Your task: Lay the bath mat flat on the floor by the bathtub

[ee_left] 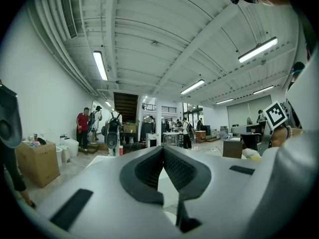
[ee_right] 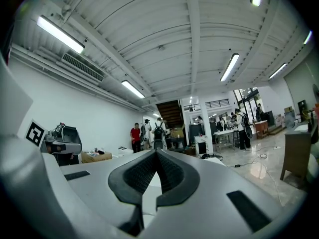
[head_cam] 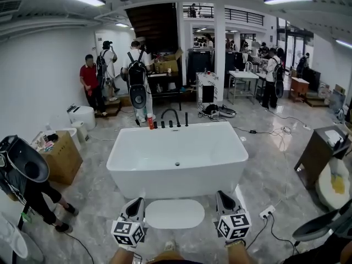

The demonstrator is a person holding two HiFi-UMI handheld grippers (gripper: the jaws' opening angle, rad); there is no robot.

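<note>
A white oval bath mat (head_cam: 174, 214) lies flat on the grey marble floor, right in front of the white bathtub (head_cam: 177, 161). My left gripper (head_cam: 137, 202) is held just left of the mat and my right gripper (head_cam: 222, 194) just right of it, both pointing toward the tub. Neither touches the mat. In the left gripper view the left gripper (ee_left: 162, 149) has its dark pads closed together with nothing between them. The right gripper (ee_right: 156, 151) looks the same in the right gripper view: shut and empty.
A black faucet (head_cam: 171, 116) and a red bottle (head_cam: 150, 122) stand on the tub's far rim. A cardboard box (head_cam: 61, 157) sits at the left, a dark cabinet (head_cam: 318, 154) at the right. A power strip (head_cam: 267, 212) with its cable lies near my right gripper. Several people stand at the back.
</note>
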